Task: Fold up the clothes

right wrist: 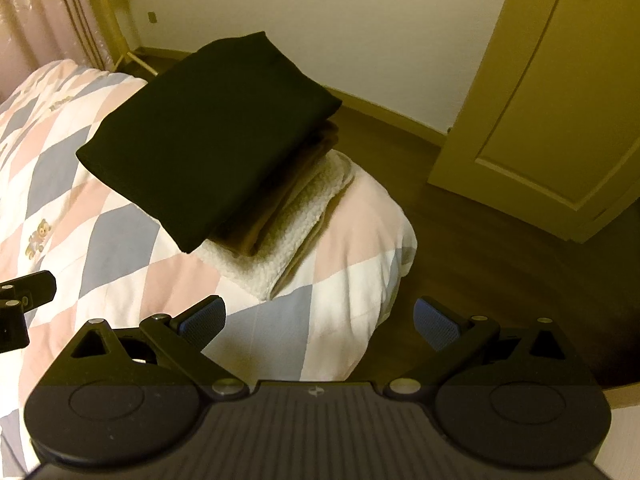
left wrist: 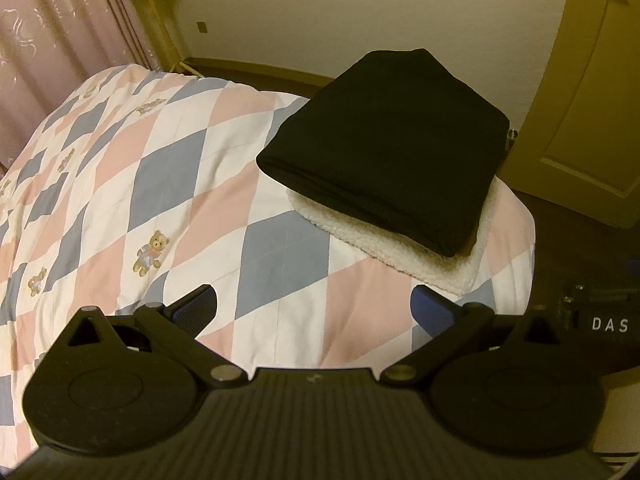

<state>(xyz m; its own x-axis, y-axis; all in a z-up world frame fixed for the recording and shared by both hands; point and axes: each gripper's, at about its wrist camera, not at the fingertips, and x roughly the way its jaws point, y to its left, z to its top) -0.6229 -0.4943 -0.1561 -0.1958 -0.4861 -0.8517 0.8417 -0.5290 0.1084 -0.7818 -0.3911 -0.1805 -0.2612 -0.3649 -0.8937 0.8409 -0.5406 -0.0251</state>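
Finding one: a folded black garment (left wrist: 384, 148) sits on top of a stack at the far right corner of the bed (left wrist: 120, 152). In the right wrist view it rests on a folded brown item (right wrist: 256, 224), which lies on a folded white fleece piece (right wrist: 292, 236). The fleece lies directly on the diamond-patterned quilt (right wrist: 120, 240). The largest, softest piece is at the bottom, which reads as a deliberate base. The black garment overhangs the brown layer toward the left and is set at a slight angle to the layers below it.

Finding two: the left gripper (left wrist: 314, 308) hangs above bare quilt, near the stack but not touching it. Its two blue-padded fingers are spread wide with nothing between them.

Finding three: the right gripper (right wrist: 320, 316) is likewise spread wide and empty, positioned over the near right corner of the bed where the quilt drops toward the floor (right wrist: 500, 260). A part of the left tool shows at the left edge of that view.

Assessment: with both tools empty and clear of the pile, the black garment appears folded and placed. No unfolded clothing shows in either view. The stack stands close to the bed's edge, so the overhanging top layer could slide if disturbed. A closed door (right wrist: 552, 112) stands far right.
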